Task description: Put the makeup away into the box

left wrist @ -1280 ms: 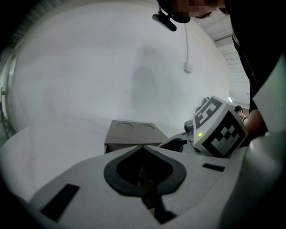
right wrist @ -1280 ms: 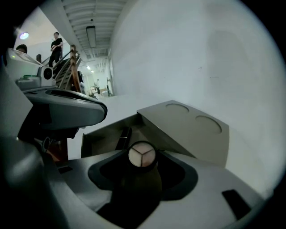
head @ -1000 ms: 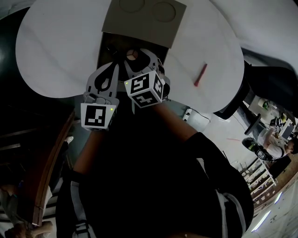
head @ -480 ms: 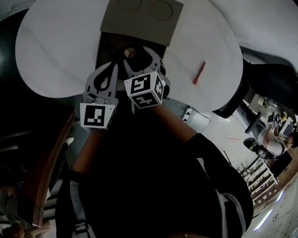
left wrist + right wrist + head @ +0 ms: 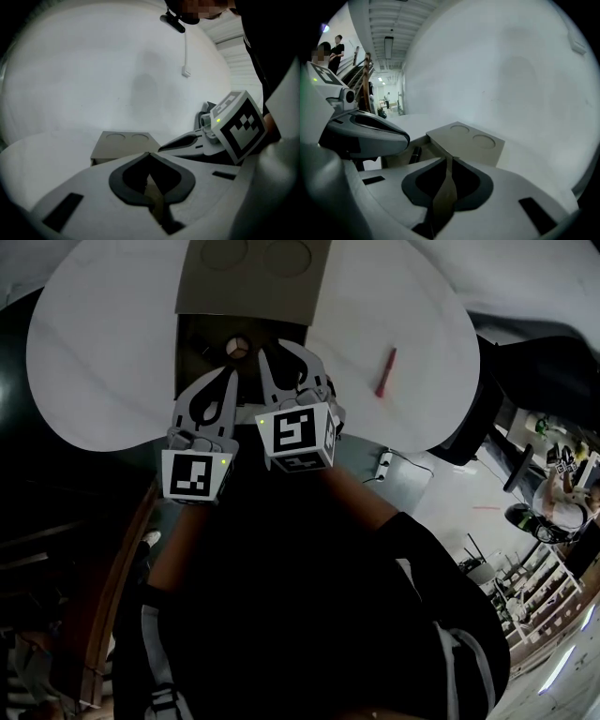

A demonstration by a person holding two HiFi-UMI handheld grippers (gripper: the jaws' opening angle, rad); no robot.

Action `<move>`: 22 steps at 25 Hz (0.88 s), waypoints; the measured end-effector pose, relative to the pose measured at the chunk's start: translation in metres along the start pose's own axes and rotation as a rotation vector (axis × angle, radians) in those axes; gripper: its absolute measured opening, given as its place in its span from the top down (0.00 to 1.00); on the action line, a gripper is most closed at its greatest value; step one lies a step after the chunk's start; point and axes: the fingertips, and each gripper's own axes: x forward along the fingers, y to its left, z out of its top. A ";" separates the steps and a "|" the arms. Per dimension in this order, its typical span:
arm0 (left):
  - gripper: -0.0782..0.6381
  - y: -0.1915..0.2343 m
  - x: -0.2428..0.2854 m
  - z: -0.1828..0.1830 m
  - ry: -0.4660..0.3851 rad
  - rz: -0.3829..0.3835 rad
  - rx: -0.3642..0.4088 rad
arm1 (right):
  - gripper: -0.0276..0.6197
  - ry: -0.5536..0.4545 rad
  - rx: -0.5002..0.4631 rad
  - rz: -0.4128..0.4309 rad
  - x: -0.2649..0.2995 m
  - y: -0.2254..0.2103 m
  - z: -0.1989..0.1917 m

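The right gripper has just closed its jaws to a narrow slit with nothing between them and pulled back from the box - a second ago they stood wide around the round compact, which now lies free inside. The left gripper hangs beside it, jaws together and empty. That looks like 1 piece stowed, with 1 red pencil left on the table, well apart from the box - likely next.

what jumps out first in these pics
An open tan cardboard box sits on the white round table, with the left hand-held gripper and right hand-held gripper poised over it, the right's empty jaws having just been closing. A thin red stick lies alone on the table to their right.
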 end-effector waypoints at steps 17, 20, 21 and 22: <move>0.89 -0.077 0.039 0.033 -0.008 -0.197 0.110 | 0.92 -0.110 0.138 -0.196 -0.077 -0.078 -0.005; 0.89 -0.089 0.044 0.036 -0.012 -0.227 0.128 | 0.92 -0.142 0.156 -0.240 -0.089 -0.090 -0.007; 0.89 -0.092 0.046 0.037 -0.013 -0.237 0.132 | 0.92 -0.148 0.152 -0.253 -0.093 -0.093 -0.008; 0.89 -0.096 0.047 0.038 -0.013 -0.246 0.136 | 0.92 -0.150 0.153 -0.265 -0.096 -0.097 -0.010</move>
